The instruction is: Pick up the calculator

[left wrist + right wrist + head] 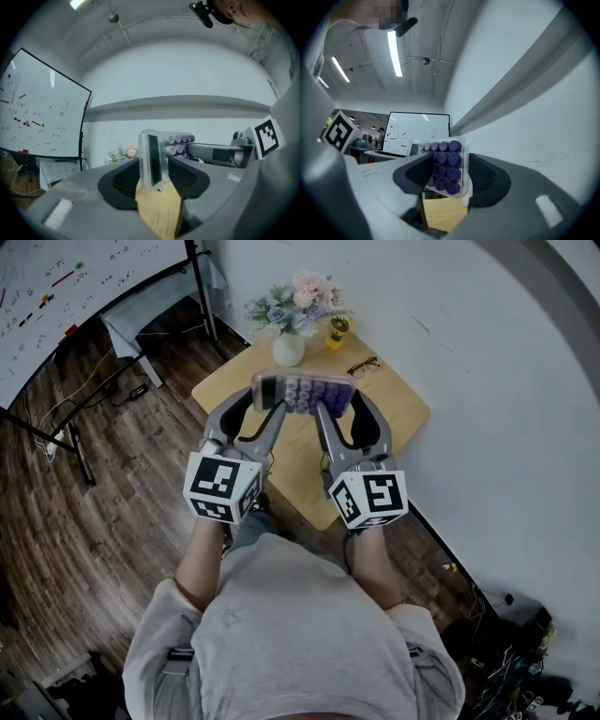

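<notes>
The calculator (303, 391), clear-cased with purple round keys and a small display, hangs in the air above the wooden table (398, 404). My left gripper (266, 399) is shut on its display end (153, 159). My right gripper (330, 401) is shut on its keypad end (447, 166). It lies level between the two grippers, keys facing up toward the head camera. In the left gripper view the other gripper's arm (220, 153) shows behind the keys.
A white vase of flowers (289, 334), a small yellow bottle (337, 332) and a pair of glasses (363, 366) stand at the table's far side. A whiteboard (66, 287) on a stand is at the left. A white wall runs along the right.
</notes>
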Demonstrator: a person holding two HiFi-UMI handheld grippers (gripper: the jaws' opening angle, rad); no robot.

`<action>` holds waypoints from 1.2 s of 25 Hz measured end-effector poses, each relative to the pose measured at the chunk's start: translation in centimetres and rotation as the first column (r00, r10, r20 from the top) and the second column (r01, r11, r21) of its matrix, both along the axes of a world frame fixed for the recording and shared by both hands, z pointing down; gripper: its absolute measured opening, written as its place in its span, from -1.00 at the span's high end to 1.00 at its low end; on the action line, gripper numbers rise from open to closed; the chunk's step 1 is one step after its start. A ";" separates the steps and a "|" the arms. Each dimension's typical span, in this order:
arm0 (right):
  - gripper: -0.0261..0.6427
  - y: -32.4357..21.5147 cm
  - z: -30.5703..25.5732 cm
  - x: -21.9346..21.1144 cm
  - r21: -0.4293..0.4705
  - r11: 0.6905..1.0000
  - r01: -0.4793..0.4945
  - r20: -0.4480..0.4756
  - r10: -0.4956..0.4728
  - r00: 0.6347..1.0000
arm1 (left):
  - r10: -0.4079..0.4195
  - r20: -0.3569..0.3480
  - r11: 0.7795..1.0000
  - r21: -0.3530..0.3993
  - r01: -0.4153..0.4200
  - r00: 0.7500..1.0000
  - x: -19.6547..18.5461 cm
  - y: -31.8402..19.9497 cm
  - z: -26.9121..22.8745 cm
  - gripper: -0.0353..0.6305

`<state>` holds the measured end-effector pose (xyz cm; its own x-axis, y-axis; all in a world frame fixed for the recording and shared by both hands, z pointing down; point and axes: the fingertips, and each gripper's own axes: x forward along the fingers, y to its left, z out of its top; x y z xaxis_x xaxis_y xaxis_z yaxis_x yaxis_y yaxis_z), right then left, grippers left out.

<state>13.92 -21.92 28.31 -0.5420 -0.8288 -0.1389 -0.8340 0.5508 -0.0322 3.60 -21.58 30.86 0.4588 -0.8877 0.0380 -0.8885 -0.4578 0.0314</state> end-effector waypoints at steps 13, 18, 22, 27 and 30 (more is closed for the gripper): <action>0.25 1.9 -1.5 0.7 0.076 0.997 -0.007 -0.014 0.008 1.000 | -0.001 0.002 0.999 0.048 0.001 1.000 0.8 1.5 -1.4 0.29; 0.25 2.2 -1.9 1.1 0.094 0.996 -0.008 -0.007 0.008 1.000 | -0.003 0.005 0.998 0.063 0.002 1.000 1.2 1.8 -1.8 0.29; 0.25 2.4 -2.1 1.2 0.101 0.995 -0.009 -0.002 0.009 1.000 | -0.006 0.011 0.998 0.064 0.005 1.000 1.3 1.9 -2.1 0.29; 0.25 2.3 -2.3 1.5 0.107 0.994 -0.008 0.006 0.007 1.000 | -0.012 0.017 0.998 0.070 0.011 1.000 1.5 1.9 -2.5 0.29; 0.25 2.4 -2.4 1.6 0.109 0.994 -0.006 0.006 0.006 1.000 | -0.015 0.016 0.997 0.071 0.014 1.000 1.5 1.9 -2.6 0.29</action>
